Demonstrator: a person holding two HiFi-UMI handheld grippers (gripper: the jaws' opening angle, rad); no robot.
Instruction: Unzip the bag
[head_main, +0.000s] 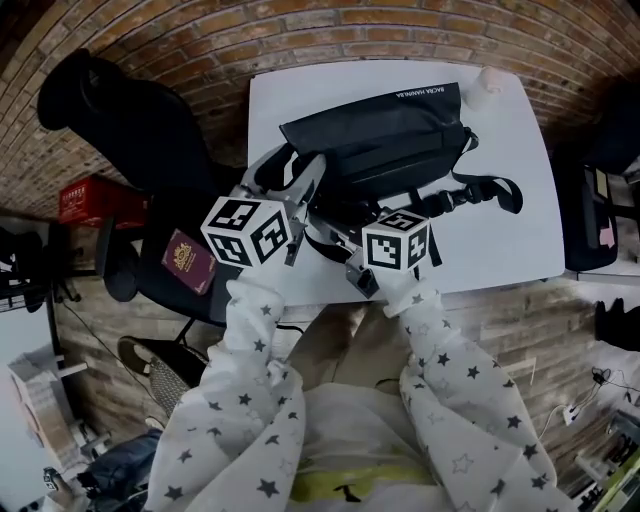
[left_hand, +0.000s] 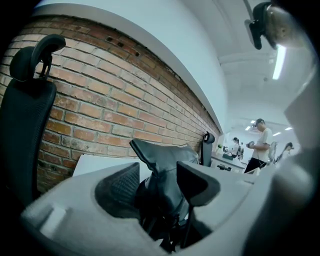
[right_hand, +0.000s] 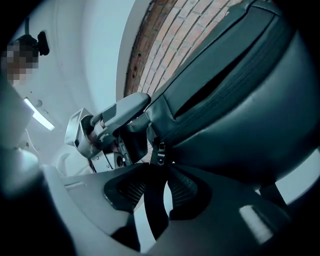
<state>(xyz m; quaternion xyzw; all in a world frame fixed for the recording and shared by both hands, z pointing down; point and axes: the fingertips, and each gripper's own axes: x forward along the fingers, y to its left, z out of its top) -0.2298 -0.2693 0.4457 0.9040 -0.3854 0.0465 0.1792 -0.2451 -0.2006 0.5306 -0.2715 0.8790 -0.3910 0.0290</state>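
1. My left tongs stand wide open. A bunched end of the bag rises between the two pads, but neither pad presses on it, so I hold nothing on that side.
2. I judge that end sits there because it is the anchor. Pinched, it would keep the bag from sliding along the worktop when the zip is pulled.
3. My right tongs are also parted. A dark strap runs straight down between the pads, with bare worktop showing beside it, so it is framed but not clamped.
4. Just beyond the right tips the strap ends in a small fitting against the bag's body. It may be the zip's pull, though I cannot tell for sure.
5. Past the right tongs and above that fitting, a long dark slit runs along the bag. It looks like a zip line, perhaps already parted.
6. The bag lies flat ahead of both tongs, its left end at the left tongs and its near edge at the right.
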